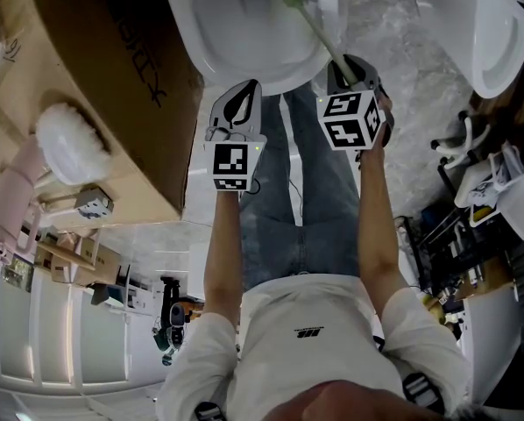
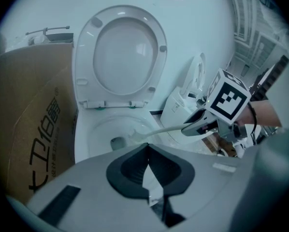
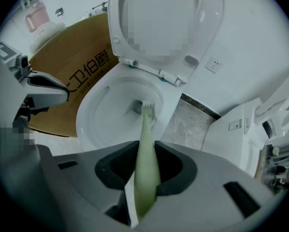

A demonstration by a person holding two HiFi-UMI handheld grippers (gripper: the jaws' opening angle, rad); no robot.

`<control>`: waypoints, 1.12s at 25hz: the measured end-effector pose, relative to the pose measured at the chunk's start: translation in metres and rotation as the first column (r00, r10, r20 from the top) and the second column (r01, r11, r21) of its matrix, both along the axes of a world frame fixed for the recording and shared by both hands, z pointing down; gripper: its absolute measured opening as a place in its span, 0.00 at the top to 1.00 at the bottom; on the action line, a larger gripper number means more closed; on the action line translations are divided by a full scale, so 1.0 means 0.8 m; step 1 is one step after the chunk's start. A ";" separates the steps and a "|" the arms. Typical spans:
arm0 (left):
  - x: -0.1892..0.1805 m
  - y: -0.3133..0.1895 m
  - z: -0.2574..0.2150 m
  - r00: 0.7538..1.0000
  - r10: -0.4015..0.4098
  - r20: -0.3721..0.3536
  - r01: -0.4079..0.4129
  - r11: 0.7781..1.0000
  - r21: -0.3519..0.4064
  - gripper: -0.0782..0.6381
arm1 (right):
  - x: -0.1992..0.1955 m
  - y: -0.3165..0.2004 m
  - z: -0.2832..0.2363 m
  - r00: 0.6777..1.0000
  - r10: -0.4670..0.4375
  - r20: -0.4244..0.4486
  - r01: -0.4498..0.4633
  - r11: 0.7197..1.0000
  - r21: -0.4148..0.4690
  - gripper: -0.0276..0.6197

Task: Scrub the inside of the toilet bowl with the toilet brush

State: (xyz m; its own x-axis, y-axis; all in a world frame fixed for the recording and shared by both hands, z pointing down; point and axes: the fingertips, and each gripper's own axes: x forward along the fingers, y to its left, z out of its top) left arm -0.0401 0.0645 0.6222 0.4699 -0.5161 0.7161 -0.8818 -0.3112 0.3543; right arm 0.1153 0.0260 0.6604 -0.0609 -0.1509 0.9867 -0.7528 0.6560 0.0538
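Clamping the pale green handle of the toilet brush [image 3: 145,129], the right gripper [image 3: 145,148] aims it down into the toilet bowl [image 3: 103,117]. Its own view shows the bristles plainly at the drain opening, which the head view barely catches at its top edge. The left gripper [image 2: 148,153], jaws together on nothing, hangs beside it near the front rim. Only the gripper views show the raised seat [image 2: 120,52]. A cardboard box [image 2: 33,124] stands just beside the toilet.
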 end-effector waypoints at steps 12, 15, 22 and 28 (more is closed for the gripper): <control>-0.011 -0.006 0.002 1.000 -0.014 0.001 0.014 1.000 0.000 0.88 | -0.025 -0.033 0.002 1.000 0.014 0.024 -0.016 0.997 0.073 0.82; -0.015 -0.004 0.004 1.000 -0.019 0.001 0.019 1.000 -0.004 0.88 | -0.034 -0.038 0.003 0.999 0.010 0.032 -0.013 0.997 0.080 0.82; -0.024 -0.003 0.005 0.999 -0.032 -0.001 0.032 0.999 -0.007 0.88 | -0.062 -0.046 0.001 0.999 -0.007 0.052 0.003 0.996 0.089 0.82; -0.030 0.001 0.007 0.999 -0.040 -0.004 0.040 0.999 -0.009 0.88 | -0.089 -0.044 0.003 0.997 -0.036 0.070 0.029 0.995 0.093 0.82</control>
